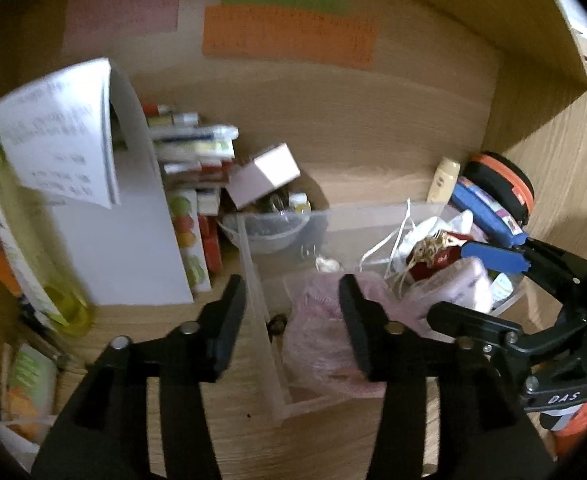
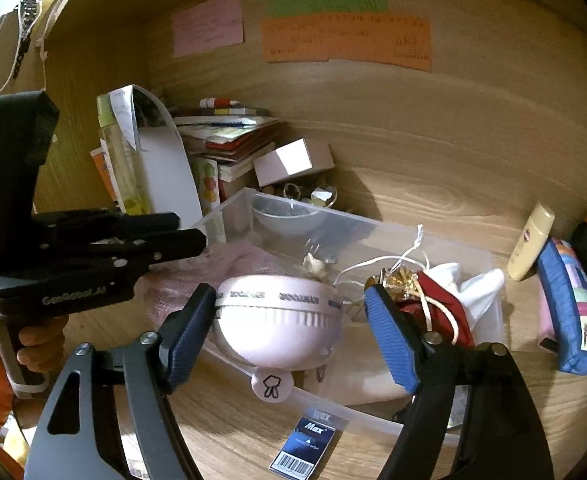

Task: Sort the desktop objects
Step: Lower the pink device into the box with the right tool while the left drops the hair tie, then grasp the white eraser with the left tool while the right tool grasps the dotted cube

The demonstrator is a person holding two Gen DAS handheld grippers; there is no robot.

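Your left gripper (image 1: pixel 291 308) has its fingers apart over the clear bin (image 1: pixel 253 264), pink cloth (image 1: pixel 321 336) below them, nothing clamped. Your right gripper (image 2: pixel 289 332) has its fingers apart around the pink round device (image 2: pixel 279 320); the left finger (image 2: pixel 187 340) is at its side, the right one clear of it. The device sits on the bin's near rim on the counter (image 2: pixel 221 416). A small Max packet (image 2: pixel 307 446) lies just in front.
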